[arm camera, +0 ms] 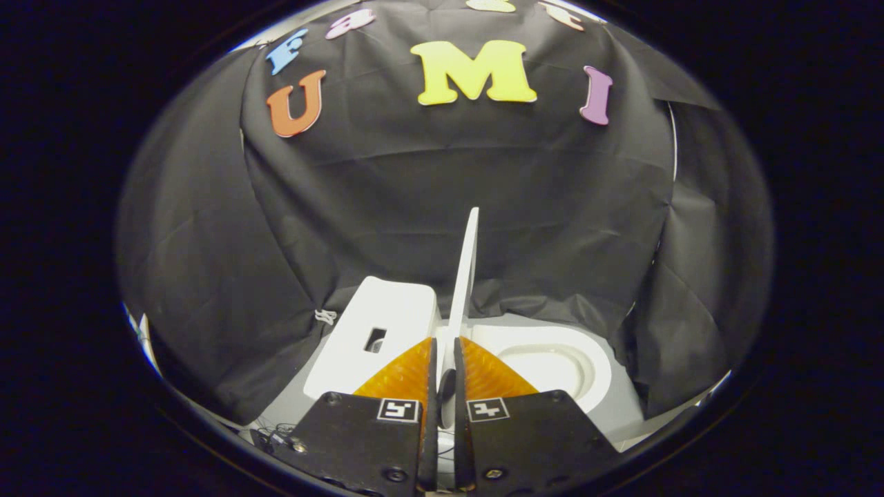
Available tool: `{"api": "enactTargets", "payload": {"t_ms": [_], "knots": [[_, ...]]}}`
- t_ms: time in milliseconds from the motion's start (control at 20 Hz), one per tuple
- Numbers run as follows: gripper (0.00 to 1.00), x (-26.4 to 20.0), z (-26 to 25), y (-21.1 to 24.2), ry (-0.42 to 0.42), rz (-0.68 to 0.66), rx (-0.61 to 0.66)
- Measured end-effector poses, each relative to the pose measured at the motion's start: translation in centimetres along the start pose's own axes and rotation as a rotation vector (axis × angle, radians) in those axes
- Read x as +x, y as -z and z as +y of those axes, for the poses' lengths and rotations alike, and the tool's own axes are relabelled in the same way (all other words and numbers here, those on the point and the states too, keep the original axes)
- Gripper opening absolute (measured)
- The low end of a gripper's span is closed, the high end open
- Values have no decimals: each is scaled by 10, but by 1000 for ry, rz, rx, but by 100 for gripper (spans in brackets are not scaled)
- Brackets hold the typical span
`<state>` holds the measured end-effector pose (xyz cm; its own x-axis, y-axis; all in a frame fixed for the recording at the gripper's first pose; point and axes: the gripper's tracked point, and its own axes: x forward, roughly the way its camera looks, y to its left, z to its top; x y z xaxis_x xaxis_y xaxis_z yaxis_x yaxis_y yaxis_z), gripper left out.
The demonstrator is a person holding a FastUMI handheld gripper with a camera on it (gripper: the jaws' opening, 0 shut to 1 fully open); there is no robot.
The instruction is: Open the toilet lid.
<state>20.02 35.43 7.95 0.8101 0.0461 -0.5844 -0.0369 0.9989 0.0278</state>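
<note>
Gripping the toilet lid by its near edge, the hand-held gripper has its two fingers drawn close together with the thin white panel pinched between them. The lid stands nearly upright, seen edge-on, rising straight ahead of the fingers, so the opening looks almost done. To its left sits the white tank with a small rectangular hole in its top; to its right the seat and bowl lie exposed. My worry is the balance point: if the fingers let go before the lid tips past vertical toward the tank, it could fall back and slam onto the seat. A sideways twist of the wrist could also strain the hinge or let the thin edge slip out of the pinch. The small toilet rests on a pale grey surface, with a few thin wires lying near the left finger. Black cloth hangs in folds all around as the booth's wall.
</note>
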Motion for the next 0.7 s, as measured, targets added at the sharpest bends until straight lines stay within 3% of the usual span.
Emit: {"api": "enactTargets", "payload": {"t_ms": [700], "knots": [[13, 13, 73, 4, -46, -9, -105]]}}
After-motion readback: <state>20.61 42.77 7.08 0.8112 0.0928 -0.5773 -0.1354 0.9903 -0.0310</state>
